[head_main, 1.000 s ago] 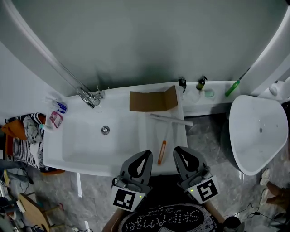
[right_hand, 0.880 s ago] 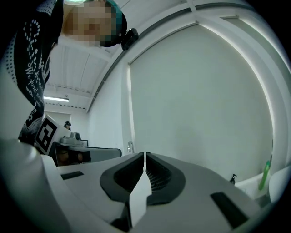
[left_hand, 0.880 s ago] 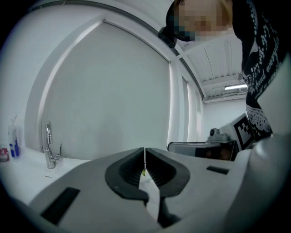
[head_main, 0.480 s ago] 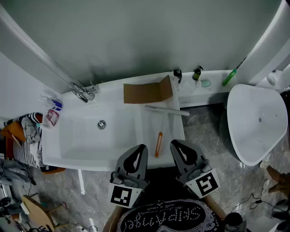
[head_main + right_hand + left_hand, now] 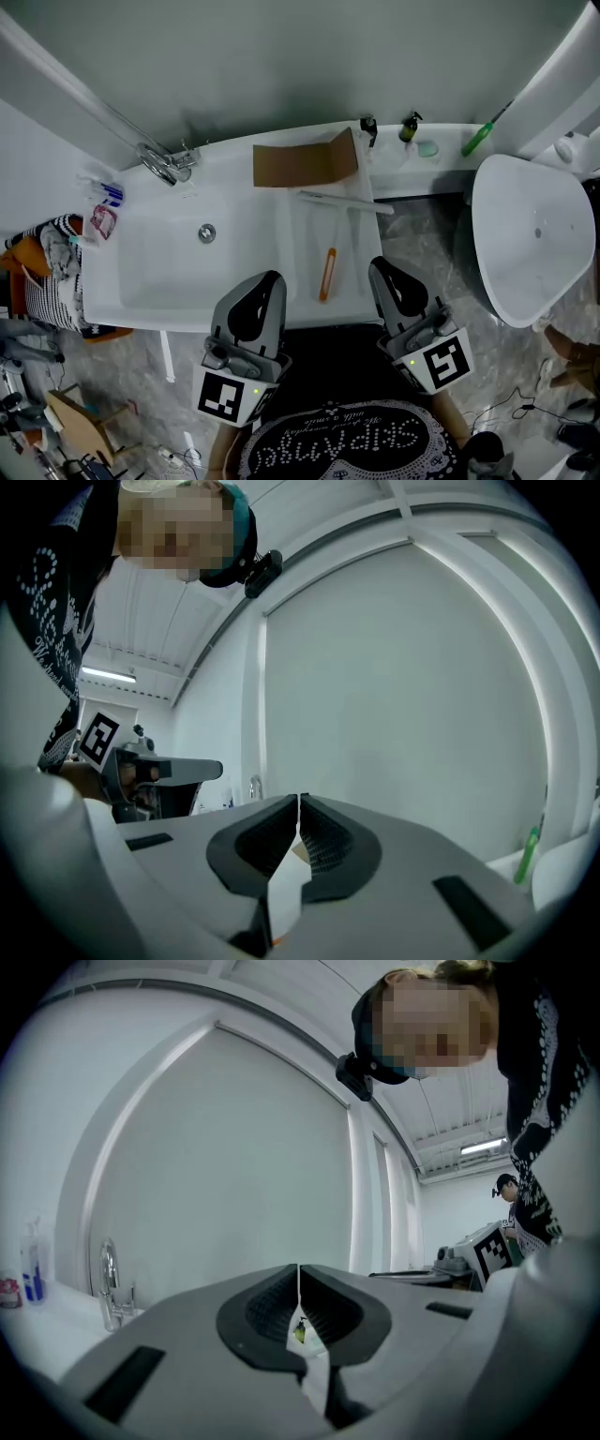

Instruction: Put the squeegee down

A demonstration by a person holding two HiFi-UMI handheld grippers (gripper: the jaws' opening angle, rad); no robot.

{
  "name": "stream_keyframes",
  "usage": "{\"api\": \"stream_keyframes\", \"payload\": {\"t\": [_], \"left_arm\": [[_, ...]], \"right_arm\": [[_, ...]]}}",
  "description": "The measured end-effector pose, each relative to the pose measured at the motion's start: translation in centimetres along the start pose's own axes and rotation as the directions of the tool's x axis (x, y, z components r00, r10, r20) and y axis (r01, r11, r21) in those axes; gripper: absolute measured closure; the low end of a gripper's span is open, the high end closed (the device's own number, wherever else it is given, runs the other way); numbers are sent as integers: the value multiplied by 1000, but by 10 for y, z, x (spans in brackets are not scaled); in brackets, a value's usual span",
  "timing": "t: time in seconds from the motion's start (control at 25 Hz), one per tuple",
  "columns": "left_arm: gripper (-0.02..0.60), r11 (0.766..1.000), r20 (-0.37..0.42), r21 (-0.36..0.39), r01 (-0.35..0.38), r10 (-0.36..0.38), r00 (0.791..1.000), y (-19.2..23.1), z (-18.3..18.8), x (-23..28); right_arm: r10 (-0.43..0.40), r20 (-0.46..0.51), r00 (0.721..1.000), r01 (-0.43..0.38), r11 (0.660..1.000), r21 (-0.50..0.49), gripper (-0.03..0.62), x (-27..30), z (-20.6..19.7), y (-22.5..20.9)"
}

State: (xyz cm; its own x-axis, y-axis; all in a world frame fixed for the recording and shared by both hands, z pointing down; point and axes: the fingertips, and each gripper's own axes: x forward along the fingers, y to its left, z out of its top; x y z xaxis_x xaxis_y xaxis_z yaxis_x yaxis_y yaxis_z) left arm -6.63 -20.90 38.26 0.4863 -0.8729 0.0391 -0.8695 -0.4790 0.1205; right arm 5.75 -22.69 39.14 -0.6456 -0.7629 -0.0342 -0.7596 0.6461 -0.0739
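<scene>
Item one, white washbasin (image 5: 155,281), filling the middle-left of the head view, with a brown cardboard piece (image 5: 300,164) propped at its back edge. Item two, left gripper (image 5: 271,277) and right gripper (image 5: 378,265), low centre, both clenched on nothing and pointing level. Item three, squeegee (image 5: 326,272), flat on the basin's right ledge between and just above the two tips, touching neither; I judge it already put down.
</scene>
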Motion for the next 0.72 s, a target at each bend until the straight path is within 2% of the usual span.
{"api": "stream_keyframes", "payload": {"t": [0.24, 0.4, 0.72], "left_arm": [[571, 1000, 0, -16, 16, -16, 1000, -7, -2, 2], [571, 1000, 3, -20, 18, -18, 1000, -8, -1, 3], [571, 1000, 1, -22, 11, -11, 1000, -9, -2, 7]], "right_arm": [[7, 9, 1000, -7, 1000, 0, 569, 0, 1, 2], [1, -78, 997, 2, 999, 45, 569, -2, -13, 5], [-8, -90, 996, 12, 999, 45, 572, -1, -17, -1]]}}
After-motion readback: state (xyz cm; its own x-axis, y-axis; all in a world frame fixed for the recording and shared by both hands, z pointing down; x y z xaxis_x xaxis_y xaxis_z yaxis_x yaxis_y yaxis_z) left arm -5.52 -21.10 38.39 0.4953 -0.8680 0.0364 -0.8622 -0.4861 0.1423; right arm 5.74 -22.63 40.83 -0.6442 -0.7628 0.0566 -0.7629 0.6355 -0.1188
